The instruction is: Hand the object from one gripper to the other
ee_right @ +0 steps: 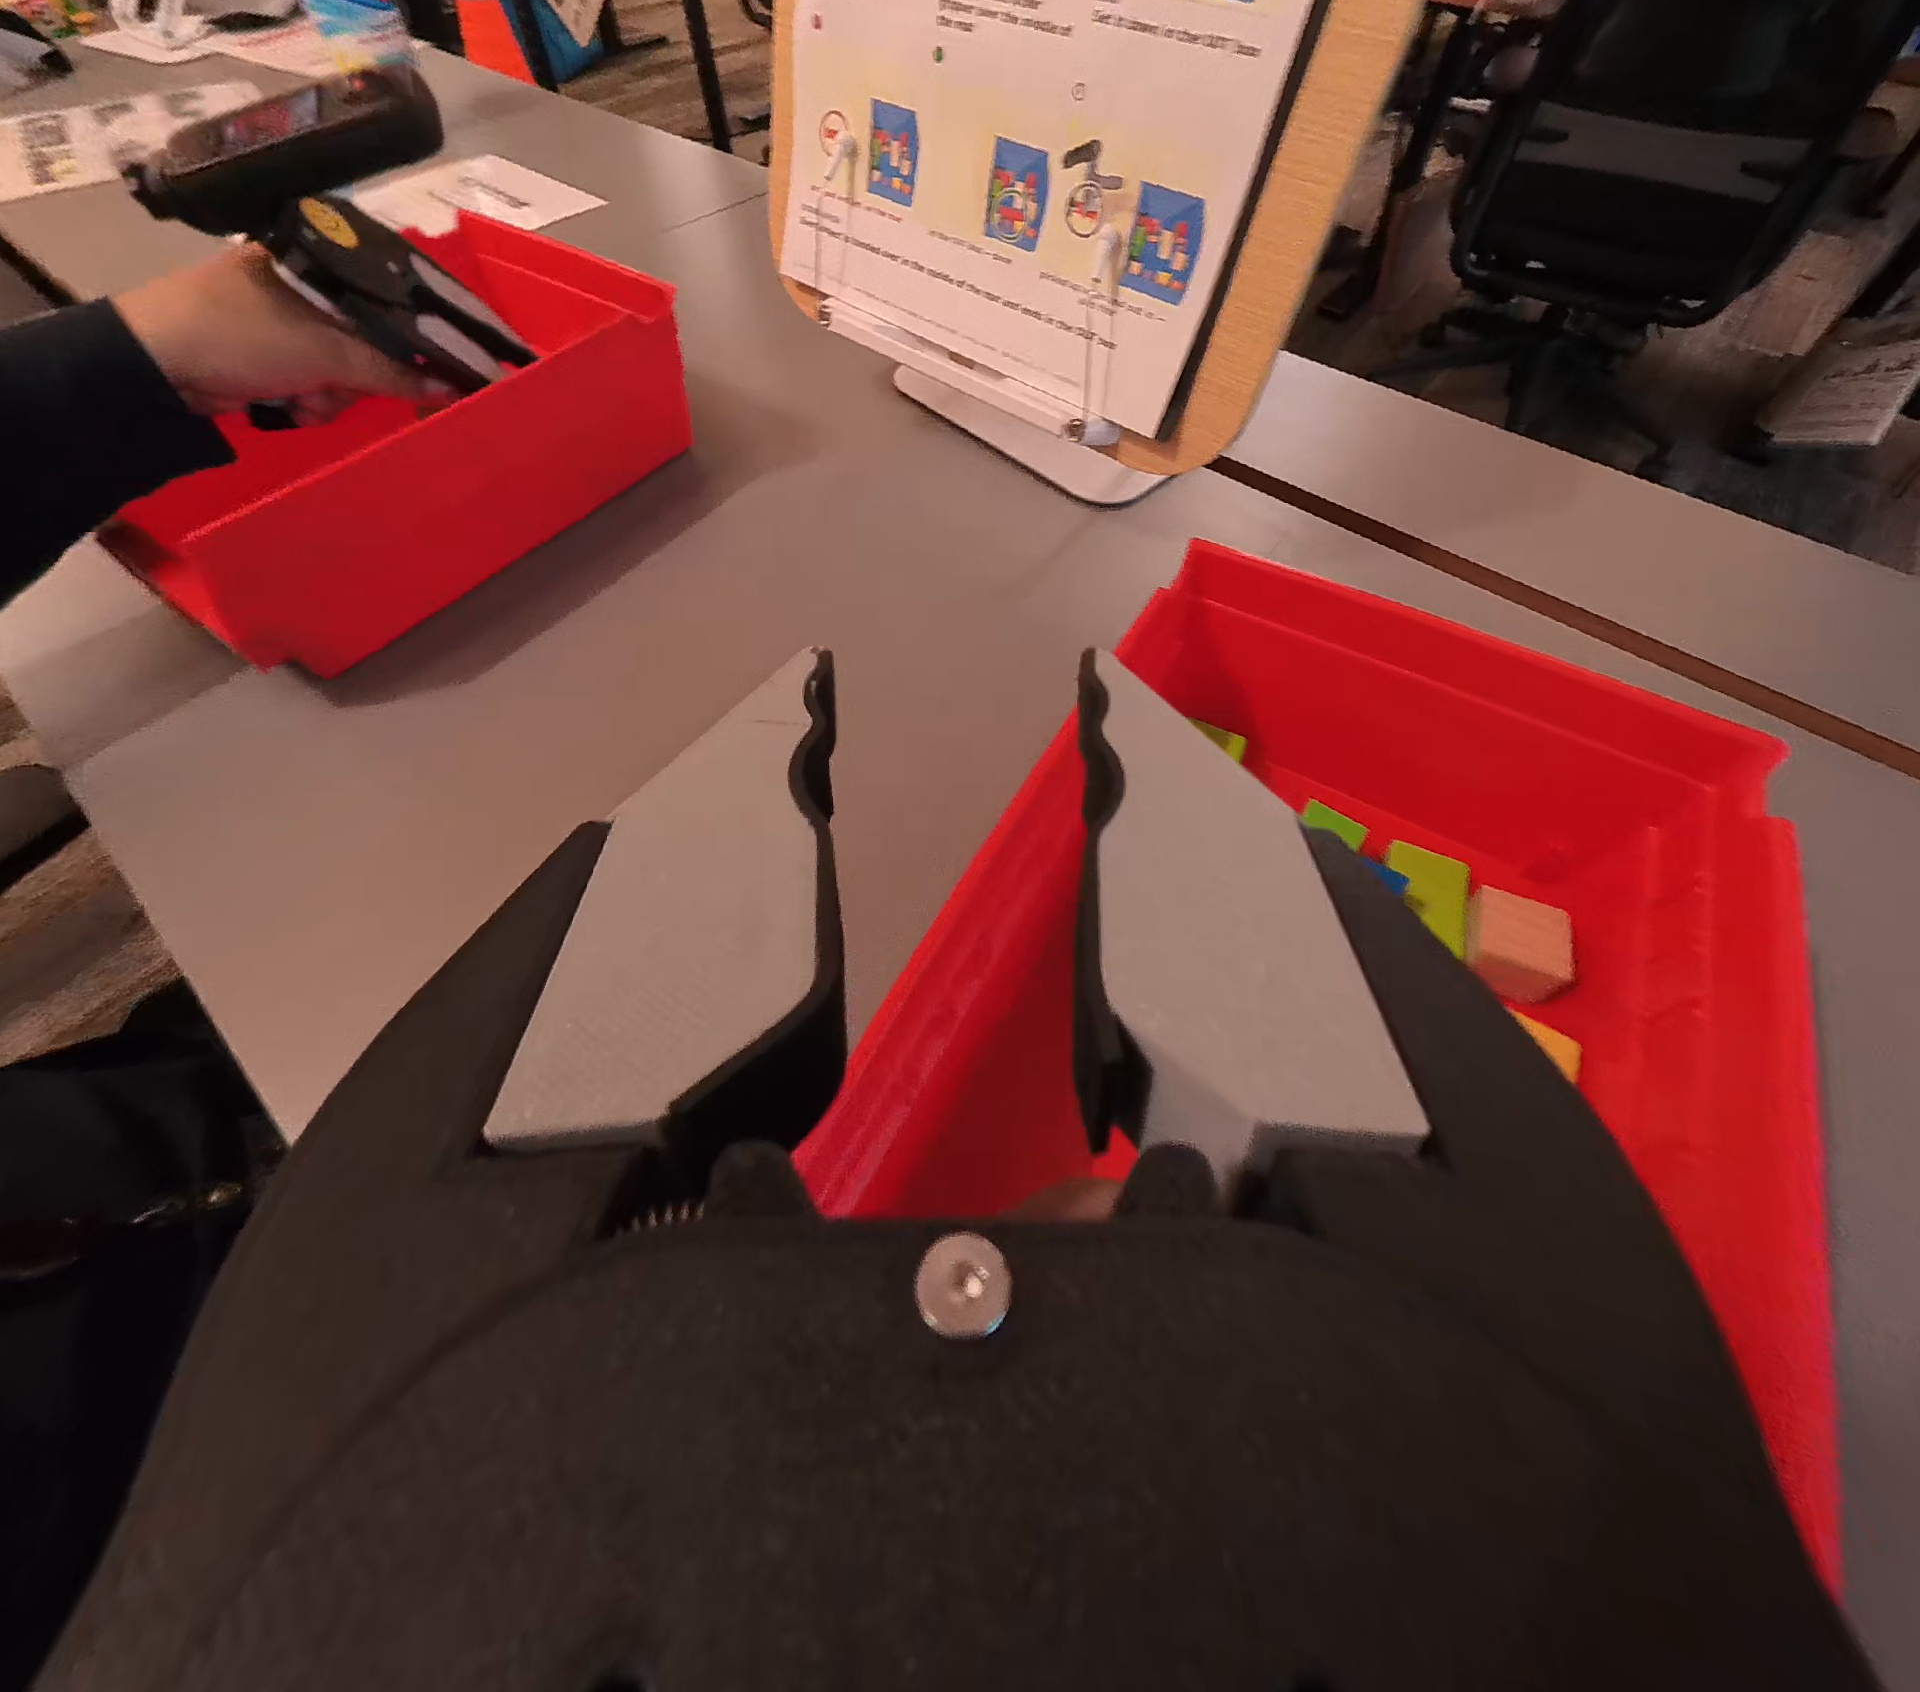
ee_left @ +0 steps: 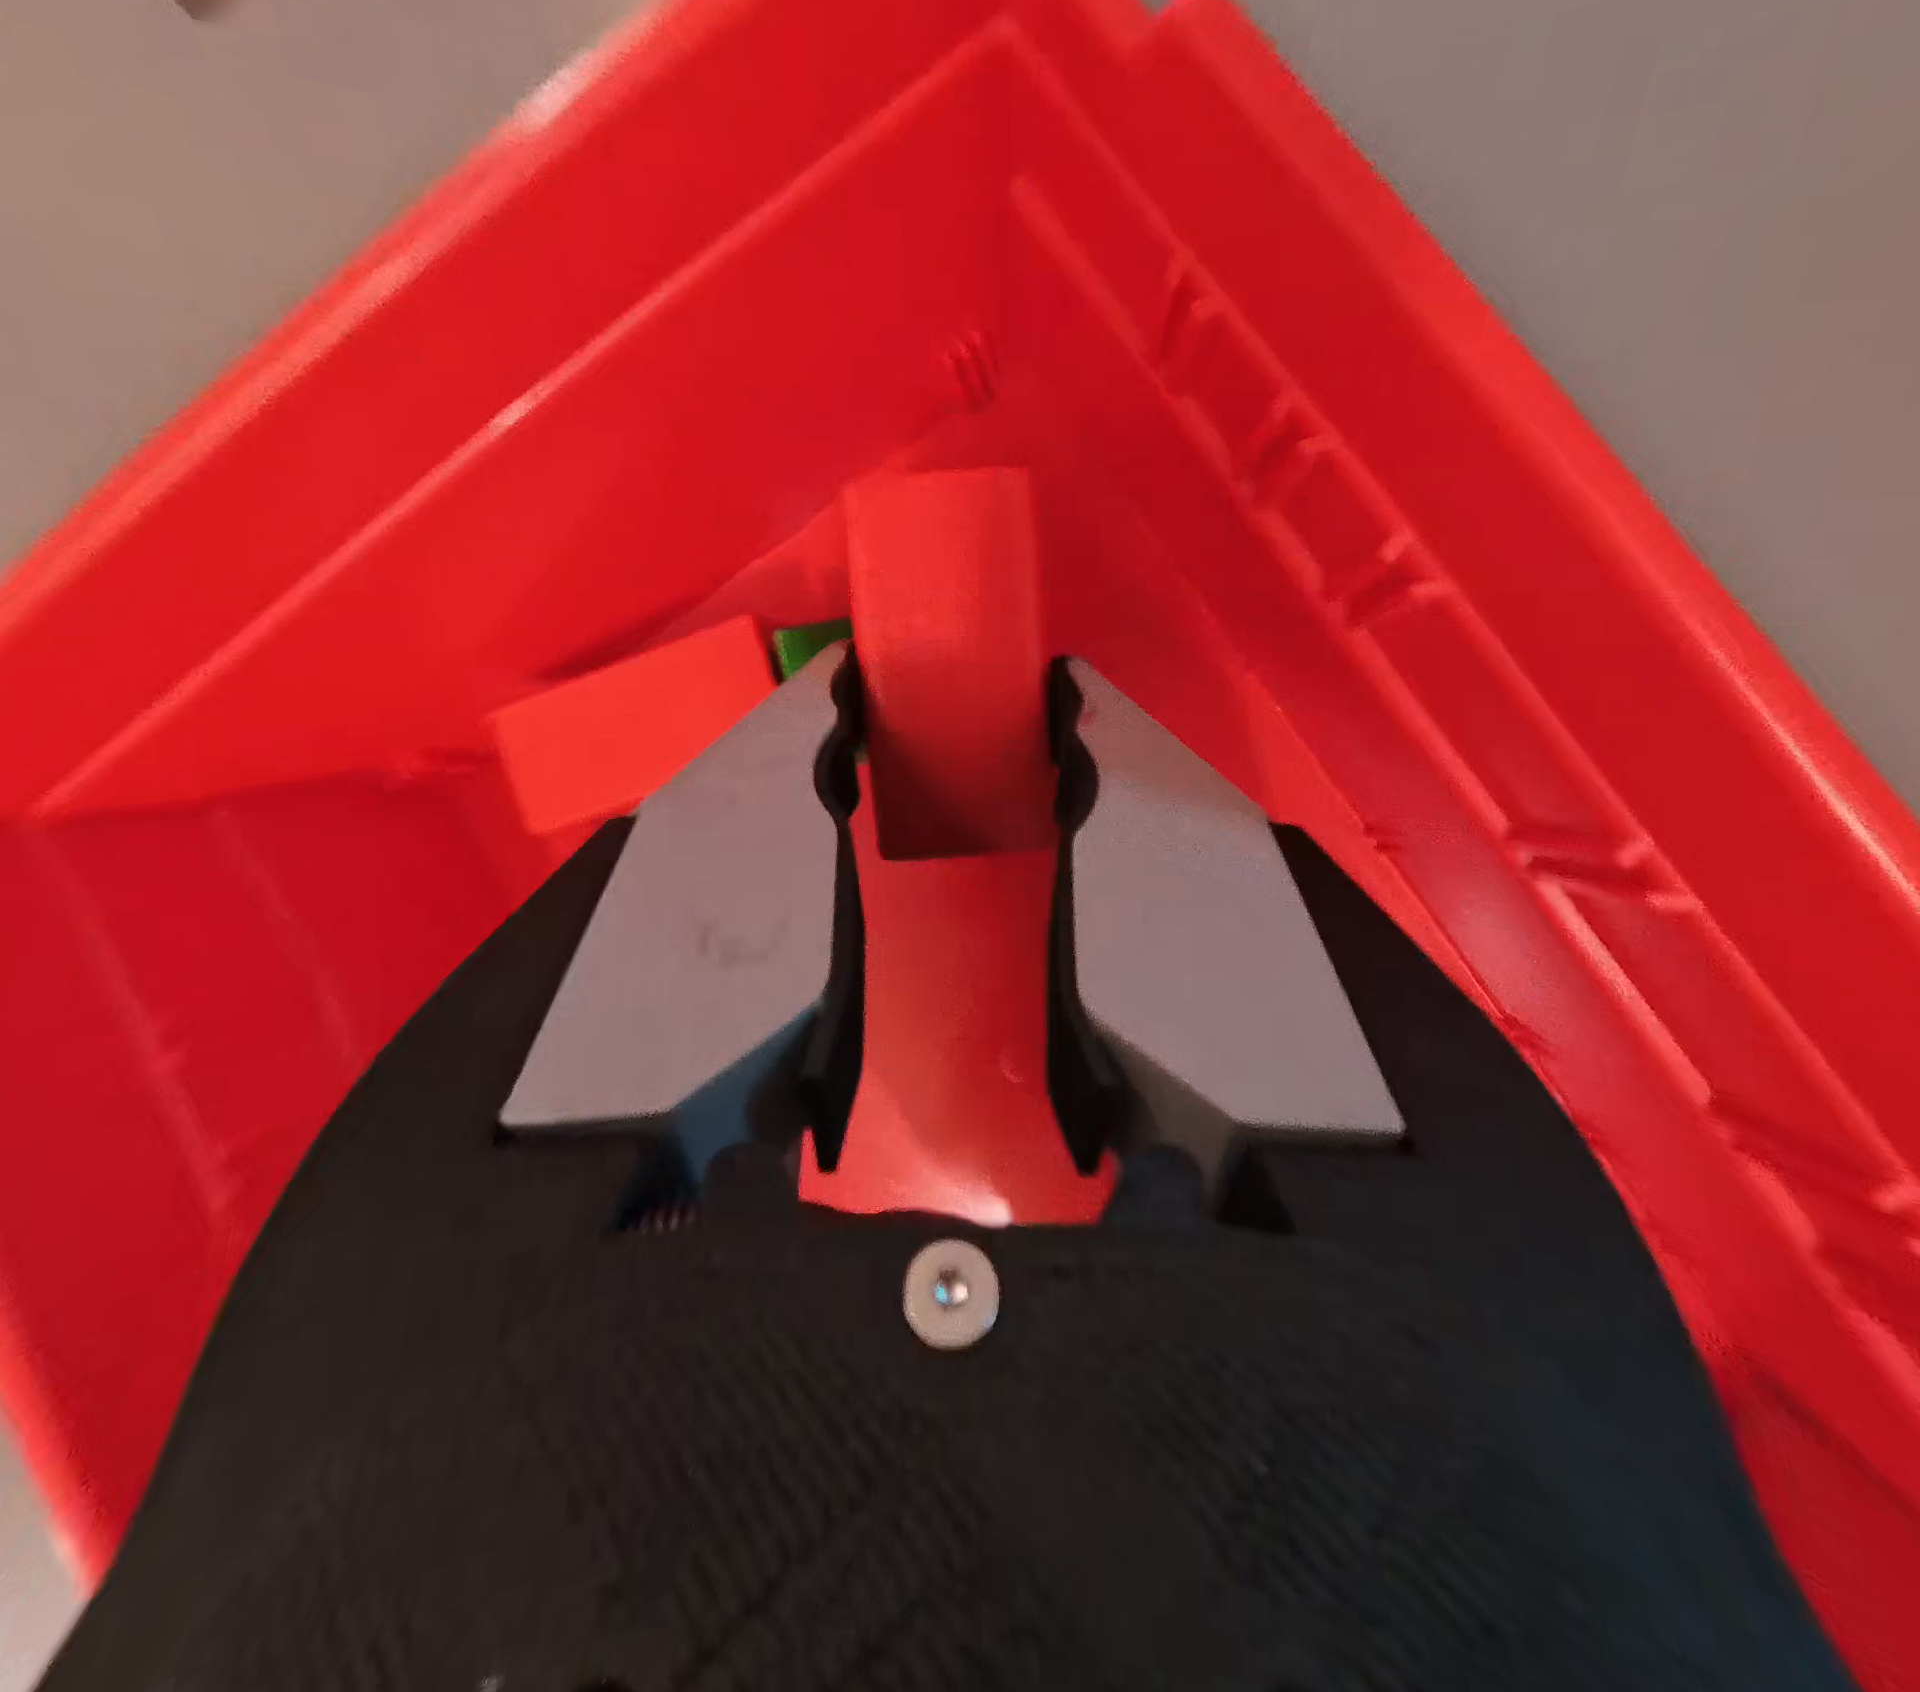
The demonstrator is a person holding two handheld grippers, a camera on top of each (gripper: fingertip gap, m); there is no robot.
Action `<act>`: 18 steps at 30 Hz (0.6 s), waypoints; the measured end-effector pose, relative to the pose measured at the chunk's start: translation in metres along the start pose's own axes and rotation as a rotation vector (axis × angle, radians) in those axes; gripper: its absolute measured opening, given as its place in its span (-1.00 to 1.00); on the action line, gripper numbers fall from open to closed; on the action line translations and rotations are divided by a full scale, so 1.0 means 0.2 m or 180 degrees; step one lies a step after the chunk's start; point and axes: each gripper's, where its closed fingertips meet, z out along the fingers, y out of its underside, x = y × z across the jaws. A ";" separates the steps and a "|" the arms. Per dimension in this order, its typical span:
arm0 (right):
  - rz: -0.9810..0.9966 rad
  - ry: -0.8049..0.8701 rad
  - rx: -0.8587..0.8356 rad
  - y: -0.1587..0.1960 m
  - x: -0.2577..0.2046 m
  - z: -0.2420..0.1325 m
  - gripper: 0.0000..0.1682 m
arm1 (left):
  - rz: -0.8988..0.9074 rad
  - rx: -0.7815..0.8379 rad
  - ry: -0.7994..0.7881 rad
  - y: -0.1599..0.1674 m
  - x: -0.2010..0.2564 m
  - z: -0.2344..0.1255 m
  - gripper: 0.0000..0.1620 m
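In the left wrist view my left gripper reaches down into a corner of a red bin. Its fingers are closed on the sides of an upright red block. A second red block lies just to the left, with a green piece partly hidden behind. In the right wrist view my right gripper is open and empty, above the grey table beside another red bin. The left gripper shows far left, dipped into the left bin.
The right bin holds several blocks, among them a green one, a tan cube and an orange one. An instruction sheet on a stand stands at the back of the table. An office chair is beyond it. The gap from one gripper's tips to the other's is roughly 50 cm.
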 end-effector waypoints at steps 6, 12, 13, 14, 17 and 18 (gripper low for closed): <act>-0.0112 -0.0700 0.0112 -0.05 -0.27 0.07 -0.47 | 0.0087 0.1572 -0.0075 -0.24 0.10 -0.44 -0.59; -0.0109 -0.1861 0.0617 -0.20 -0.72 0.03 -0.47 | 0.0414 0.3126 0.1354 -0.39 0.76 -1.09 -0.59; -0.0060 -0.2082 0.0712 -0.22 -0.80 0.02 -0.48 | 0.0494 0.3326 0.1616 -0.38 0.87 -1.18 -0.59; -0.0006 -0.2270 0.0776 -0.24 -0.87 0.01 -0.47 | 0.0562 0.3473 0.1828 -0.37 0.97 -1.25 -0.59; 0.0086 -0.2603 0.0862 -0.26 -1.02 0.02 -0.40 | 0.0704 0.3563 0.2287 -0.33 1.22 -1.34 -0.59; 0.0108 -0.2637 0.0907 -0.27 -1.05 0.02 -0.39 | 0.0727 0.3594 0.2418 -0.32 1.29 -1.37 -0.59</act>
